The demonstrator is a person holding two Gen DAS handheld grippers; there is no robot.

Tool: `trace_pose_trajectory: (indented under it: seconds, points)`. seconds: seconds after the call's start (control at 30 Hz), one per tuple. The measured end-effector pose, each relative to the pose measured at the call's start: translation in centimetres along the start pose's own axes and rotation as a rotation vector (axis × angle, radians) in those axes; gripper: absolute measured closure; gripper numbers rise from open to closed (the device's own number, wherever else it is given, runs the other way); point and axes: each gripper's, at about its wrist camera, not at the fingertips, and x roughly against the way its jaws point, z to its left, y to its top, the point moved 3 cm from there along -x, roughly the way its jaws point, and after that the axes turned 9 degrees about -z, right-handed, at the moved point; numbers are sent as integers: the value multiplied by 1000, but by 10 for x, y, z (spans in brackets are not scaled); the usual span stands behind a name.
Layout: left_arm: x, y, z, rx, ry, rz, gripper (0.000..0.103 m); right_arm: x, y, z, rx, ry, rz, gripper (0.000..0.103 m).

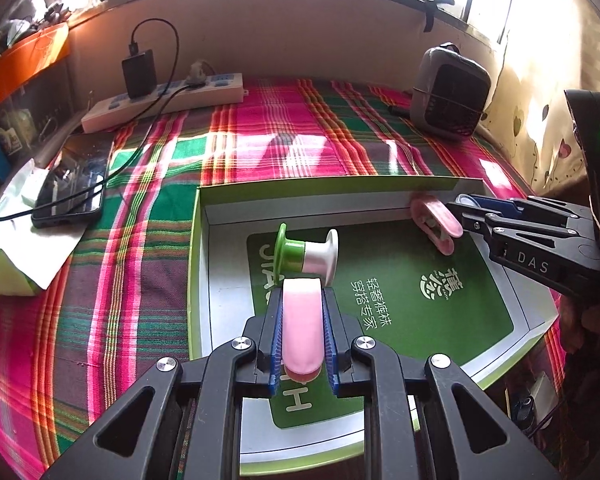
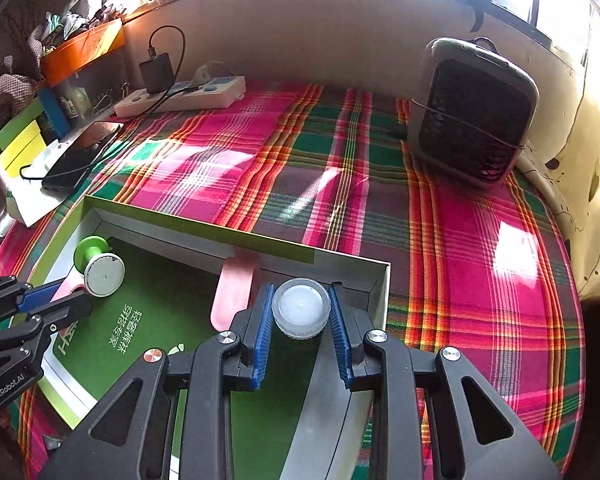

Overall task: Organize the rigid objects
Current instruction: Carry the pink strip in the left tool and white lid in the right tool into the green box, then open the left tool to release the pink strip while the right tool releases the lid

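A shallow green-and-white box [image 1: 204, 216] [image 2: 100, 205] lies on the plaid cloth. My left gripper [image 1: 302, 300] is shut on a pink clip [image 1: 301, 328], held over the box's green floor. A green-and-white spool [image 1: 306, 256] [image 2: 99, 266] lies in the box just beyond it. A second pink clip [image 1: 436, 220] [image 2: 234, 292] lies at the box's far wall. My right gripper [image 2: 300, 304] is shut on a white round cap [image 2: 301, 308] over the box's far right corner. It also shows in the left wrist view [image 1: 466, 204].
A plaid cloth [image 2: 440, 240] covers the table. A small grey fan heater [image 1: 450, 92] [image 2: 476, 108] stands at the back right. A power strip [image 1: 160, 100] with a black adapter, a phone [image 1: 72, 180] on its cable and a paper bag [image 1: 16, 248] lie to the left.
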Motion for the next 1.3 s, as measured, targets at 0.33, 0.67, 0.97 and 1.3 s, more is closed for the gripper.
trace_pose_trajectory:
  seconds: [0.33, 0.67, 0.97, 1.3]
  points:
    - [-3, 2, -1, -15, 23, -5, 86, -7, 1, 5, 16, 14, 17, 74]
    - [-3, 2, 0, -17, 28, -6, 86, -10, 0, 7, 28, 9, 28, 74]
    - [-4, 2, -1, -19, 32, -6, 86, -10, 0, 8, 37, 2, 31, 74]
    - [-4, 1, -1, -23, 37, -4, 85, -10, 0, 8, 34, 1, 30, 74]
